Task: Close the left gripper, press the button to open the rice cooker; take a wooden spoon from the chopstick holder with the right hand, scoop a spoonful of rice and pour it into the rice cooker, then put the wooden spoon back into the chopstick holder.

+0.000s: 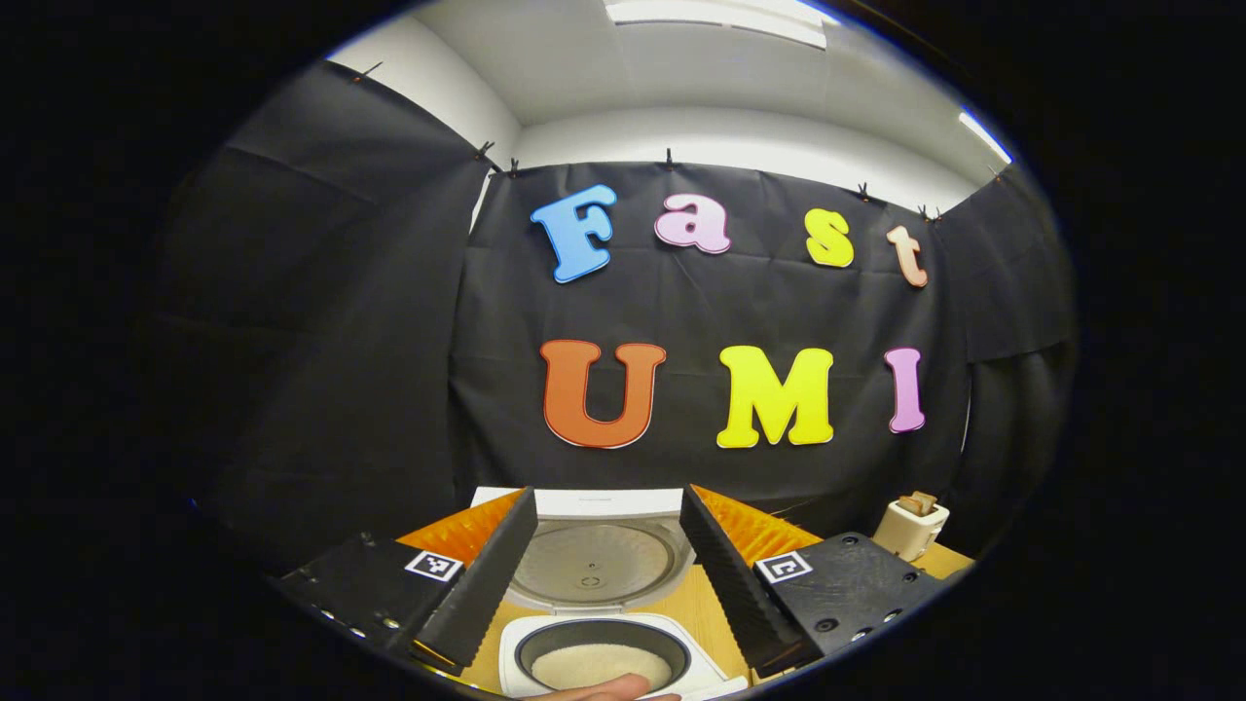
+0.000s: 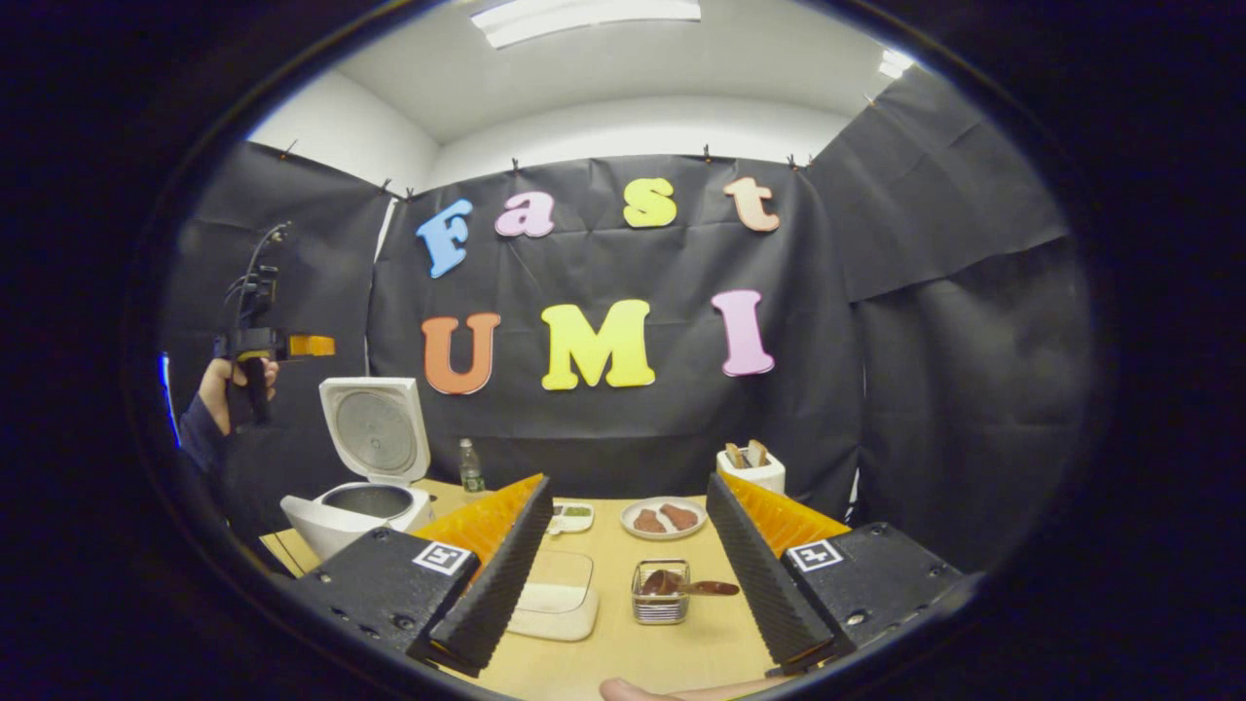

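Note:
The white rice cooker point(image 1: 703, 658) stands open below my left gripper point(image 1: 608, 498), its lid point(image 1: 592, 563) upright and white rice point(image 1: 601, 666) in the pot. My left gripper hangs open above it, holding nothing. In the right gripper view the rice cooker point(image 2: 343, 516) sits at the table's left end, and a hand holds the left gripper point(image 2: 290, 345) high beside its raised lid. My right gripper point(image 2: 628, 484) is open and empty above the table's near side. Ahead of it stands the mesh chopstick holder point(image 2: 659, 596) with the wooden spoon point(image 2: 709, 588) resting in it, one end sticking out to the right.
A flat white container point(image 2: 557, 594) lies left of the holder. Farther back are a plate of food point(image 2: 664, 518), a small dish point(image 2: 570, 516), a bottle point(image 2: 471, 467) and a toaster point(image 2: 751, 468), the same toaster point(image 1: 911, 526) standing right of the cooker. A fingertip point(image 1: 608, 687) shows at the bottom edge.

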The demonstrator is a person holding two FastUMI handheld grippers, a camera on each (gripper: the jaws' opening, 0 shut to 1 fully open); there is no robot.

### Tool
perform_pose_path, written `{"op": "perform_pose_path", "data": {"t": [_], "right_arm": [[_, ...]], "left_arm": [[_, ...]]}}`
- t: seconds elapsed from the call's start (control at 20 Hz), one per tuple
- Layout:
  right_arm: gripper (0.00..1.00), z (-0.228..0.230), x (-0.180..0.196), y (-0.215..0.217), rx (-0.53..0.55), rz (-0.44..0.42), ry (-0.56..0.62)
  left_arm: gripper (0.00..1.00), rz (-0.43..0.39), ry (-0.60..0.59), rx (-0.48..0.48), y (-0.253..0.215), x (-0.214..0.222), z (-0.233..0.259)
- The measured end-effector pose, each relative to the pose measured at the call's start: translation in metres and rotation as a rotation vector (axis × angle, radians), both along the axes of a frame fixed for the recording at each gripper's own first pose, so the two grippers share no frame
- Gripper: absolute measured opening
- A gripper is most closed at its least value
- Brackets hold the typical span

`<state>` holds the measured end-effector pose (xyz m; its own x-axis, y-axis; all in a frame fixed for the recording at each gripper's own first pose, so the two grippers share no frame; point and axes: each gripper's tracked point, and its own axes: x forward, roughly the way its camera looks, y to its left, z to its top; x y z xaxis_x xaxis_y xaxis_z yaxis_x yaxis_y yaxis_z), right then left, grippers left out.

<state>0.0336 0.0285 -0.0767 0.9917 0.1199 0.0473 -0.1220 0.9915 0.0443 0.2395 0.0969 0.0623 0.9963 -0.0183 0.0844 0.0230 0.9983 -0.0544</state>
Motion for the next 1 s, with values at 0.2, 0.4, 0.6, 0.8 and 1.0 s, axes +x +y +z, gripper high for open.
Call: {"op": "perform_pose_path", "data": {"t": [0.2, 0.4, 0.6, 0.8, 1.0], "right_arm": [[0.99, -0.011, 0.015, -0.007, 0.008, -0.013, 0.016], [1.00, -0.023, 0.020, -0.010, 0.038, -0.009, 0.036], [0.99, -0.030, 0.018, -0.001, 0.036, 0.024, 0.052], [1.00, -0.029, 0.016, 0.003, 0.015, 0.025, 0.048], [1.00, -0.031, 0.013, 0.007, 0.006, 0.024, 0.046]], "left_arm": [[0.94, -0.013, 0.014, 0.014, -0.004, 0.041, 0.001], [0.94, -0.001, 0.005, -0.003, 0.006, 0.074, 0.006], [0.94, 0.035, 0.050, 0.018, 0.027, 0.115, -0.009], [0.94, 0.022, 0.110, -0.002, 0.025, 0.137, -0.027], [0.94, 0.045, 0.158, 0.019, 0.028, 0.153, -0.046]]}}
